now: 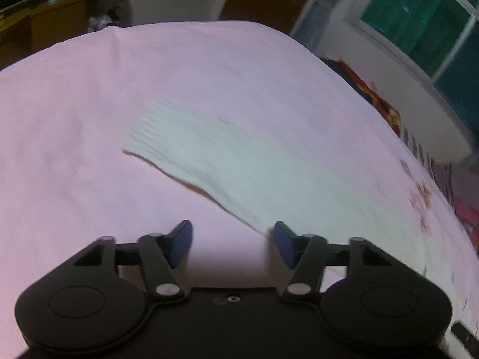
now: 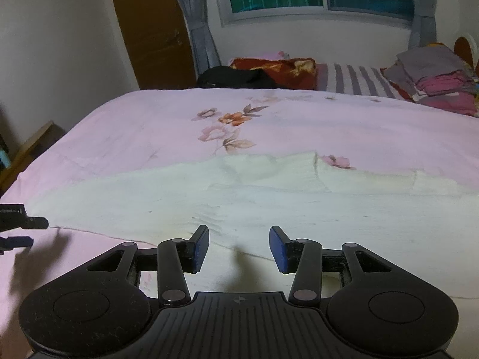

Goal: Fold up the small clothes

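2 sets of jaws apart and empty, blurred white knit garment [image 1: 239,164] cut off by right gripper [image 2: 239,246], left gripper [image 1: 233,243].

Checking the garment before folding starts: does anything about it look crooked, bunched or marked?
The white ribbed knit garment lies unevenly on the pink floral bedsheet: its far edge is rumpled into folds, and a faint yellowish patch shows near the right claw. Both claws are open and empty.
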The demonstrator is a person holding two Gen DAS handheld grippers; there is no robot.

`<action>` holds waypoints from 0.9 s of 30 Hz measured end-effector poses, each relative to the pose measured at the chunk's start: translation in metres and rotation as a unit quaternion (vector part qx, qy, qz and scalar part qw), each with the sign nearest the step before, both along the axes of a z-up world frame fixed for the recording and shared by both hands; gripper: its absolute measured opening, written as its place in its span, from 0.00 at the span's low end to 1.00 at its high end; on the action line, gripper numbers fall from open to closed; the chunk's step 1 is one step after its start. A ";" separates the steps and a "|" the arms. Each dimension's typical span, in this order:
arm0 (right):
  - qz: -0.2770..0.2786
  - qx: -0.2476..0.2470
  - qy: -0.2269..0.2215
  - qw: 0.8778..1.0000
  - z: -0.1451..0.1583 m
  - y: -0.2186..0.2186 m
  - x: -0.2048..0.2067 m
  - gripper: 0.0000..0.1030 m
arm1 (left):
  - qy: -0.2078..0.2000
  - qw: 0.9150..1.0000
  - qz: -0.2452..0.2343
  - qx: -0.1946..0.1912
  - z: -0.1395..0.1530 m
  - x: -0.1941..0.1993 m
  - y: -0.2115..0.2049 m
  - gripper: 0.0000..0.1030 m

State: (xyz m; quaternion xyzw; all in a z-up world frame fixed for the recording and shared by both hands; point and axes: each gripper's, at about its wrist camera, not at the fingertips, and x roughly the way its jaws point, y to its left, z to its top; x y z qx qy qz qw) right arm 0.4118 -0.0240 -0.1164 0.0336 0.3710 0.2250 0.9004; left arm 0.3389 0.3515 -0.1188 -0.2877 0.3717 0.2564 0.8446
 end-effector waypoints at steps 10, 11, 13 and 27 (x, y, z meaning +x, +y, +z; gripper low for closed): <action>-0.019 -0.011 0.011 1.000 -0.015 0.016 0.016 0.43 | -0.037 0.998 0.048 0.009 -0.010 0.017 0.024 0.06; -0.022 -0.011 0.013 1.000 -0.016 0.016 0.018 0.43 | -0.039 0.998 0.045 0.013 -0.009 0.016 0.022 0.04; -0.027 -0.013 0.017 0.999 -0.021 0.016 0.021 0.43 | -0.047 0.998 0.045 0.013 -0.004 0.015 0.018 0.03; -0.055 0.021 0.034 0.998 -0.021 -0.018 0.022 0.43 | -0.163 0.970 -0.171 0.053 0.083 0.061 -0.112 0.03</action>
